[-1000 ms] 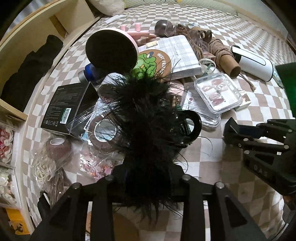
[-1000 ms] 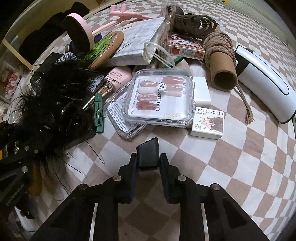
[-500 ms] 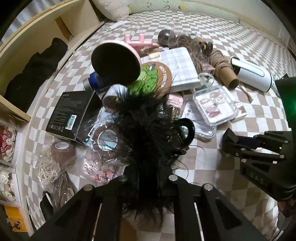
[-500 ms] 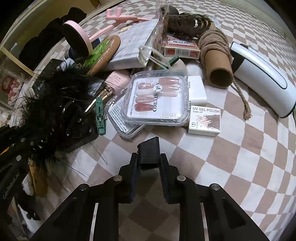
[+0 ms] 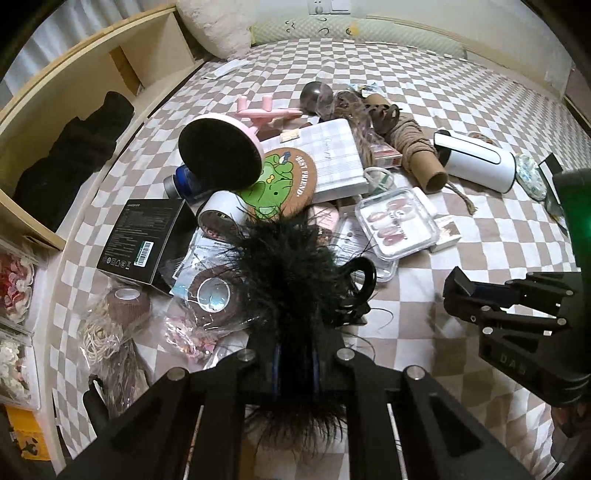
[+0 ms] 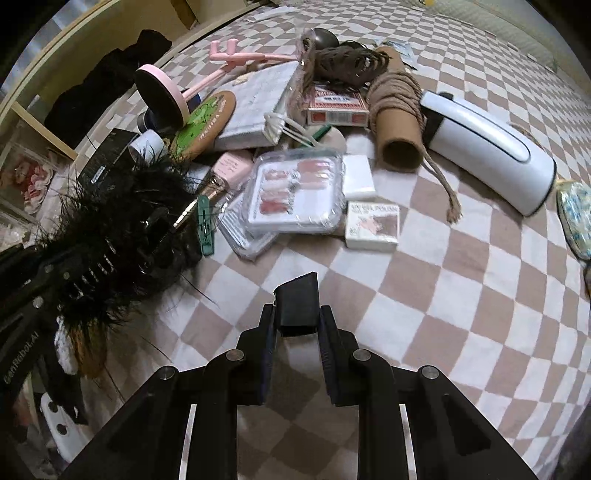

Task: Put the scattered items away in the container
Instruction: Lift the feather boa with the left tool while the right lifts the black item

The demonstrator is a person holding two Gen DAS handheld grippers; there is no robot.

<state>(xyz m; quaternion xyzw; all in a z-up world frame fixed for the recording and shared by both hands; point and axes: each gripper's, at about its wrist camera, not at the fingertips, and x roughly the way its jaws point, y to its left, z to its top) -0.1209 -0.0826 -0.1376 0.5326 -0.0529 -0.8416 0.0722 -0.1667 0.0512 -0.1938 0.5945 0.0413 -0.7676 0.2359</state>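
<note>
- The left gripper (image 5: 295, 363) has its jaws pinched narrow on a black feathered hair clip (image 5: 291, 280), held just above the clutter near the left side of the bed; the plumes spill out past both fingers
- That clip looks very light and soft in the feathers, with a stiff glossy plastic claw (image 5: 360, 275) underneath; the feathers compress and slip, so the hard claw body is the safer place to bite
- The right gripper (image 6: 295, 325) is closed on a small black block (image 6: 297, 304), rigid and light by the look of it, held clear above the bedspread
- Still lying out: a clear nail-tip case (image 6: 295, 192), smooth and probably slippery, best taken by its edges; a small white gel polish box (image 6: 372, 226), stiff card, easy across its short sides; a cardboard tube wound with twine (image 6: 397, 122), light, with a loose tail that may drag
- The surface is a checked beige-and-white bedspread (image 6: 461, 314), soft and yielding, so things will sink and tilt when pressed
- Open wooden shelving (image 5: 92, 122) runs along the bed's left edge and pillows (image 5: 218, 29) sit at the far end; I cannot tell which container is meant
</note>
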